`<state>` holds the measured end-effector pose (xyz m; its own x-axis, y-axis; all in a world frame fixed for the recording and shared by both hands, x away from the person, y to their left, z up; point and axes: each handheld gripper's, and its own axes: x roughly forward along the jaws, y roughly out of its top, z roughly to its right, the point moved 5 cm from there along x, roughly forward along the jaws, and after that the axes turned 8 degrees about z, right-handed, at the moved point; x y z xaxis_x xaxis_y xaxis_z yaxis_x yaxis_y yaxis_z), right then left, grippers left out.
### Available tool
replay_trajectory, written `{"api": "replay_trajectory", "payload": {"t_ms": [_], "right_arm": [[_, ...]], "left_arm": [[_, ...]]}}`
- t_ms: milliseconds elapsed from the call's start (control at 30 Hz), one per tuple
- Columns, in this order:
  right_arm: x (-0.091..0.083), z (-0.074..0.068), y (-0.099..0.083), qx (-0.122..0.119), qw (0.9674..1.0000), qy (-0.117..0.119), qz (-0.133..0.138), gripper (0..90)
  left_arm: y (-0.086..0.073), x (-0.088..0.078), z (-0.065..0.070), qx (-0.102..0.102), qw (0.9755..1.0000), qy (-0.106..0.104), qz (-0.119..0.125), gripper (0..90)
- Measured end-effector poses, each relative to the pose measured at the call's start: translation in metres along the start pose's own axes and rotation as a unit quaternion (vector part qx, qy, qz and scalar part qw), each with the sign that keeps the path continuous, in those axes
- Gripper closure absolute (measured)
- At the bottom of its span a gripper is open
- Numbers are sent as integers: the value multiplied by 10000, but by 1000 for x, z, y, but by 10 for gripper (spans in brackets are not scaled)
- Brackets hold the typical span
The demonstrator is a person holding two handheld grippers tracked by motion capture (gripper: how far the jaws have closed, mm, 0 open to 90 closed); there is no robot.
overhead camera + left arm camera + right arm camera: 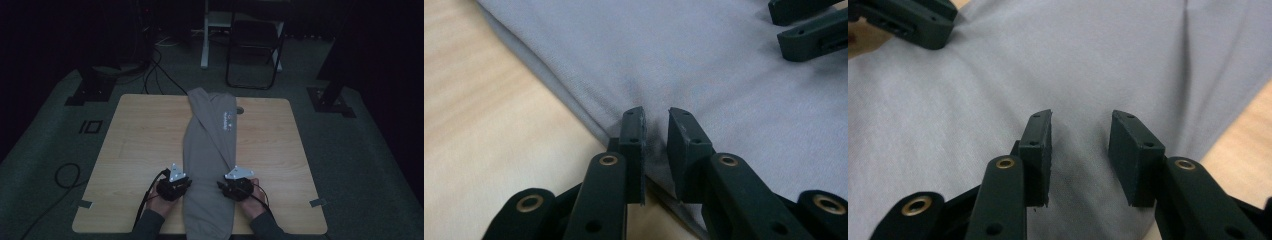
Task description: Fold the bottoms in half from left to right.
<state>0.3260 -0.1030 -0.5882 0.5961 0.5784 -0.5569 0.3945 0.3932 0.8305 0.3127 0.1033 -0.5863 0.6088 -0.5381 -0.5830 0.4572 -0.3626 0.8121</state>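
the grey garment [210,165] is laid lengthwise down the table [140,150]. the left gripper [655,131] sits nearly closed over its left edge, the right gripper [1080,145] spread over its right edge, probably for folding.

Dim room — grey carpet [45,145], black folding chair [254,45]

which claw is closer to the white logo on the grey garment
Right. The right claw sits at the garment's right edge, on the side of the logo; the left claw sits at its left edge, slightly farther.
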Motion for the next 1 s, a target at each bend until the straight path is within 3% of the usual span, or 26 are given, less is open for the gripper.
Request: {"api": "replay_trajectory", "payload": {"t_ms": [167, 233, 267, 400, 533, 667, 733, 767, 800, 867, 967, 1000], "right_arm": [[-12, -21, -6, -186, 9994, 257, -111, 620], [-13, -23, -6, -310, 9988, 337, -169, 607], [-12, -22, -5, -387, 9985, 360, -149, 592], [-2, -3, 14, -419, 9991, 12, 106, 535], [18, 24, 45, -249, 9982, -482, 273, 473], [52, 46, 68, -217, 9965, -807, -10, 414], [60, 51, 72, -148, 9960, -877, -32, 414], [75, 58, 79, -12, 9956, -936, -104, 396], [75, 58, 79, -12, 9956, -936, -104, 396], [91, 61, 81, 80, 9956, -900, -236, 377], [100, 66, 75, 17, 9940, -988, -463, 369], [99, 70, 74, 95, 9944, -968, -418, 370]], "left_arm": [[-11, -18, 12, 175, 9998, -72, -100, 767], [-12, -19, 12, 260, 9996, -136, -8, 689], [-10, -18, 9, 271, 9996, -51, 52, 669], [11, -10, -10, 224, 9992, 122, 319, 632], [36, 17, -38, 79, 9990, 244, 378, 620], [57, 51, -59, -56, 9983, 520, 264, 613], [57, 51, -59, -56, 9983, 520, 264, 608], [65, 69, -71, -247, 9973, 677, 137, 608], [65, 69, -71, -247, 9973, 677, 137, 608], [62, 79, -74, -299, 9963, 805, -92, 609], [59, 79, -74, -390, 9963, 759, 113, 618], [58, 78, -75, -375, 9963, 763, 128, 619]]}}
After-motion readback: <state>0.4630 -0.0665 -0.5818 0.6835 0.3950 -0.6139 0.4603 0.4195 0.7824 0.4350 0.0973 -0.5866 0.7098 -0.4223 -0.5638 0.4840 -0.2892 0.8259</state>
